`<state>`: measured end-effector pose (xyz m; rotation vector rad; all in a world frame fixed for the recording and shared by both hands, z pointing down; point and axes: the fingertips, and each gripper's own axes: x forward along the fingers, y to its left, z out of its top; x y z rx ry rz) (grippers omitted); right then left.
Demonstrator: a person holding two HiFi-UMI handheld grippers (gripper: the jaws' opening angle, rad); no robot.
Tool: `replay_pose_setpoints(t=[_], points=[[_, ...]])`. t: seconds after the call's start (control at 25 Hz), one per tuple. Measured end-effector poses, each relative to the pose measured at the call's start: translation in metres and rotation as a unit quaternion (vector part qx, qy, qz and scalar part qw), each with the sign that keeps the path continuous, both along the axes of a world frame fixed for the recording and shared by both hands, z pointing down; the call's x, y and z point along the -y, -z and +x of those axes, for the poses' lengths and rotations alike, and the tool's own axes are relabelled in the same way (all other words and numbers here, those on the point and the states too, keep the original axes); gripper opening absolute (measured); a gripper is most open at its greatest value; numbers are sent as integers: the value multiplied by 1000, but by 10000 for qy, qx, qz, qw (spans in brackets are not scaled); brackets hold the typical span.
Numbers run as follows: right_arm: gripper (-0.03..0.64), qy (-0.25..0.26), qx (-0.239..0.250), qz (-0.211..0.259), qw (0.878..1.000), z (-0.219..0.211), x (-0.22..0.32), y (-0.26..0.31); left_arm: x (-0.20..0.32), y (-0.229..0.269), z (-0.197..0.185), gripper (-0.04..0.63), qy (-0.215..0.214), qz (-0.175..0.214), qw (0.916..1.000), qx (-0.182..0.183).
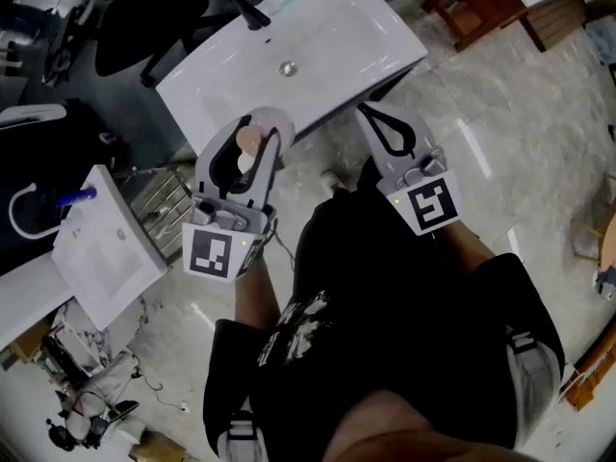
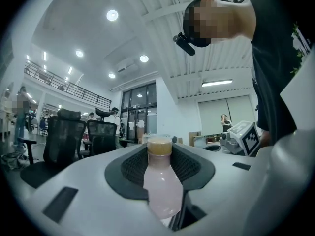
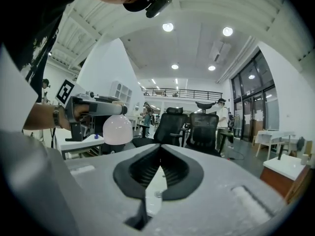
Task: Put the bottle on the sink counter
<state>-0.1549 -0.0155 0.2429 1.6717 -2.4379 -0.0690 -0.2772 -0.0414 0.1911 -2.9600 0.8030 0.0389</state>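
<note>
Fingers (image 2: 129, 167) of the left gripper (image 1: 252, 150) pinch the pink bottle (image 2: 161, 191), which lies lengthwise along them, cap outward, by the near edge of the white sink counter (image 1: 356, 37). The right gripper (image 3: 158, 154) is closed and empty. Released lying level, the bottle could roll off.

Head view steeply down, gripper views level, all sharing bottle (image 1: 252, 142)

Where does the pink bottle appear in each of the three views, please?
Head view: the pink bottle is left of centre, in the left hand-held gripper.
Left gripper view: bottom centre, clamped between the jaws, cap uppermost.
Right gripper view: left of centre, only its rounded pink end showing.
Shared landmark: the black office chairs, in the background of both gripper views.
</note>
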Motion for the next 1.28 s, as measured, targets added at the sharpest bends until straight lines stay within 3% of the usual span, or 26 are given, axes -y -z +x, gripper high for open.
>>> replay_pose_setpoints(t=[0.12,0.4,0.68,0.88,1.28], points=[[-5,-303,-38,1,9995,19,5,0,8,-2,19,149,-240,-209,9995,-16],[-5,-728,47,-63,9973,68,29,-10,37,-4,59,149,-500,-106,9986,-135],[-5,-690,139,-37,9975,96,83,-12,84,-14,102,149,-495,-295,9983,124],[-5,-532,214,12,9984,120,156,-18,146,-32,139,149,-465,-460,9977,169],[-5,-456,254,-564,9970,206,259,-63,252,-78,247,149,-638,-810,9934,496]])
